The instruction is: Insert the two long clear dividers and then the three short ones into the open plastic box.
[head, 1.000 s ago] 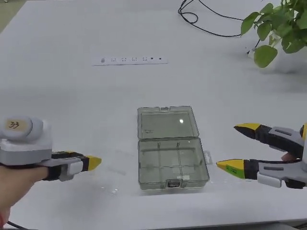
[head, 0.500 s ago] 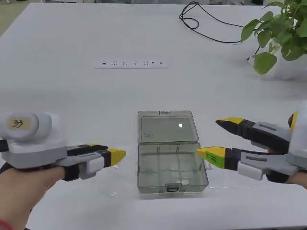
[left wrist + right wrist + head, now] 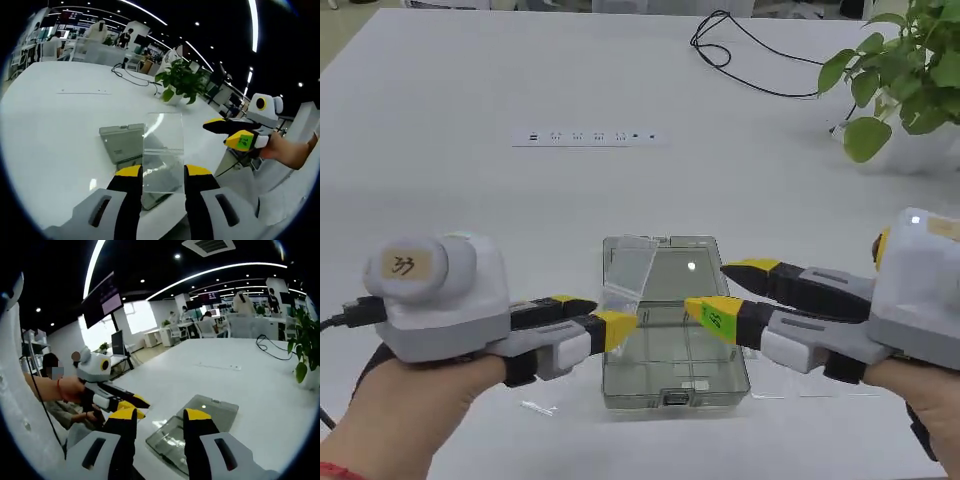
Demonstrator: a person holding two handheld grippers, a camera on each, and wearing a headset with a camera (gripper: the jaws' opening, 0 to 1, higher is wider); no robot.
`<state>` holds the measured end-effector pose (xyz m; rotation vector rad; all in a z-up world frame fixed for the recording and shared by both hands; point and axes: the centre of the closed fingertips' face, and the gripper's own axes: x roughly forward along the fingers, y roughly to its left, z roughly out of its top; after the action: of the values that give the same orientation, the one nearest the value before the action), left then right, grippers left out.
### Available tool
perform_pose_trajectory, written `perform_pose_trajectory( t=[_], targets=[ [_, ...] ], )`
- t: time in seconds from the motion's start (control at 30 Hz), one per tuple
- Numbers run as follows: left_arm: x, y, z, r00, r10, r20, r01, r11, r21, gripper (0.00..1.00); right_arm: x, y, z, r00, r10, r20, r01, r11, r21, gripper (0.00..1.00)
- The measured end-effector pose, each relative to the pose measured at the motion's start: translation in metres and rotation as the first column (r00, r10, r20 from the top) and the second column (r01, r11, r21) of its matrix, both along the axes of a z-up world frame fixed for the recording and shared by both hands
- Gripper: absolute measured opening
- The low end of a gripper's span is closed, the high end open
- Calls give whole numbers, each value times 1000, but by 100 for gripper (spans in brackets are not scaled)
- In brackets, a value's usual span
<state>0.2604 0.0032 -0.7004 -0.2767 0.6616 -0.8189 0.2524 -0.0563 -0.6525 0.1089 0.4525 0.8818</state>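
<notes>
The smoky clear plastic box point(image 3: 675, 375) lies open on the white table, its lid point(image 3: 685, 268) folded back on the far side. My left gripper point(image 3: 597, 312) is at the box's left edge, shut on a clear divider point(image 3: 628, 268) that stands tilted above that side. In the left gripper view the divider point(image 3: 162, 145) rises between the jaws of the left gripper point(image 3: 164, 172), with the box point(image 3: 120, 145) behind it. My right gripper point(image 3: 723, 289) hovers open over the box's right side, holding nothing. The right gripper view looks past the right gripper point(image 3: 160, 415) to the box point(image 3: 200, 425) and the left gripper point(image 3: 125, 402).
A white power strip point(image 3: 590, 137) lies farther back on the table. A black cable point(image 3: 760, 65) loops at the far edge, and a green plant point(image 3: 905, 70) stands at the back right. A small clear piece point(image 3: 536, 407) lies left of the box near the front.
Both grippers have come inward from the sides to the box. The left one now holds the clear divider up at the box's left edge.
</notes>
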Motion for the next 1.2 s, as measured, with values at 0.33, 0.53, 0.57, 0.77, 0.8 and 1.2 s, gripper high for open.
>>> perform_pose_trajectory(
  t=[0.33,0.53,0.57,0.77,0.8,1.2],
  targets=[
    [-2,-15,4,999,-26,32,27,1000,-9,31,6,5,-12,992,-86,-94,88,996,15,29],
    [-4,-20,6,997,-47,55,47,999,1,31,4,12,-19,984,-98,-150,105,994,41,25],
    [-4,-21,6,997,-50,58,50,999,5,31,4,12,-20,983,-100,-152,108,993,43,23],
    [-5,-25,8,996,-63,61,63,998,-5,30,6,18,-23,973,-112,-203,130,989,77,16],
    [-5,-25,8,996,-66,63,66,998,-2,30,6,18,-23,972,-113,-205,131,988,77,16],
    [-7,-27,7,996,-72,62,72,997,-5,30,4,20,-27,961,-138,-242,161,984,80,9]
  ],
)
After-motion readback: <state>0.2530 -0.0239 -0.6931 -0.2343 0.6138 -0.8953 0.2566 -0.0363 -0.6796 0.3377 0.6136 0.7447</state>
